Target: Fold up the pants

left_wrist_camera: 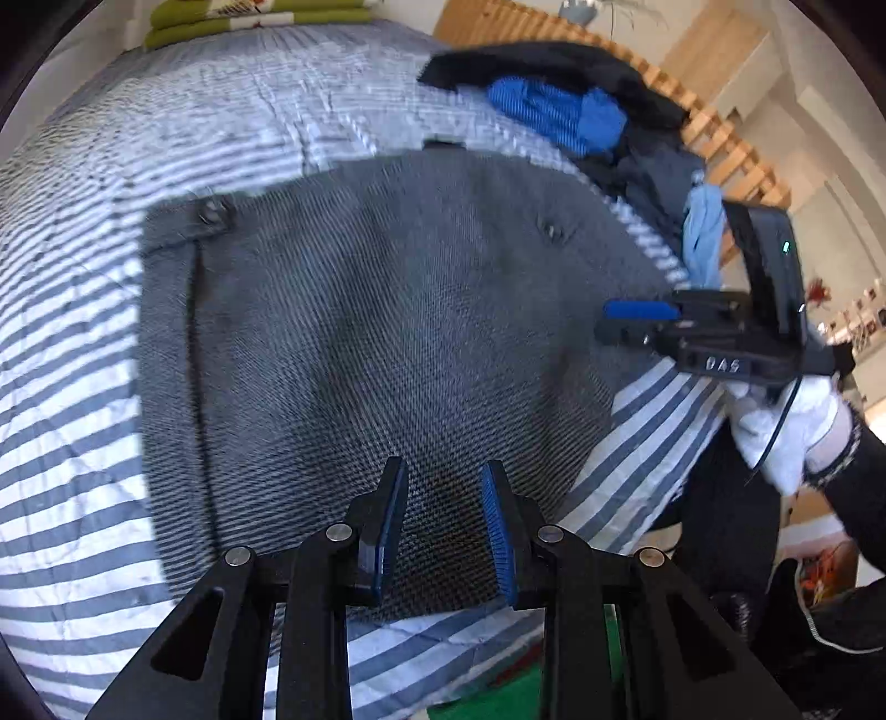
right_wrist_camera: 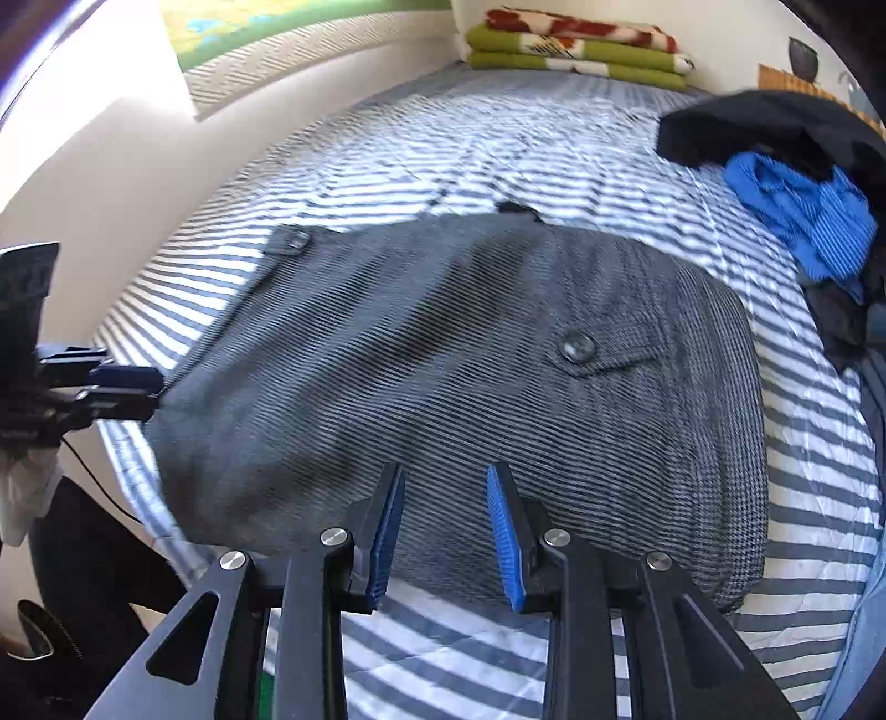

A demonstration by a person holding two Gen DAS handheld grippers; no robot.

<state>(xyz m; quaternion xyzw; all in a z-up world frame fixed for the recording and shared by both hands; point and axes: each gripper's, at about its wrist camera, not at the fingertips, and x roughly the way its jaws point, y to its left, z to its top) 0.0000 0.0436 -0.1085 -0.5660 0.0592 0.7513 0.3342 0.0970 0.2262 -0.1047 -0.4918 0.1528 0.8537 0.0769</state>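
Note:
Grey woven pants lie folded into a flat block on a bed with a blue-and-white striped sheet; pocket buttons face up. My left gripper is open just above the pants' near edge, with nothing between its blue pads. My right gripper is also open over the near edge, empty. In the left wrist view the right gripper hovers at the pants' right side, held by a white-gloved hand. In the right wrist view the left gripper sits at the pants' left corner.
A heap of black and blue clothes lies on the bed's far right. A folded green blanket rests at the head. A white wall borders the left side; wooden slats stand behind the heap.

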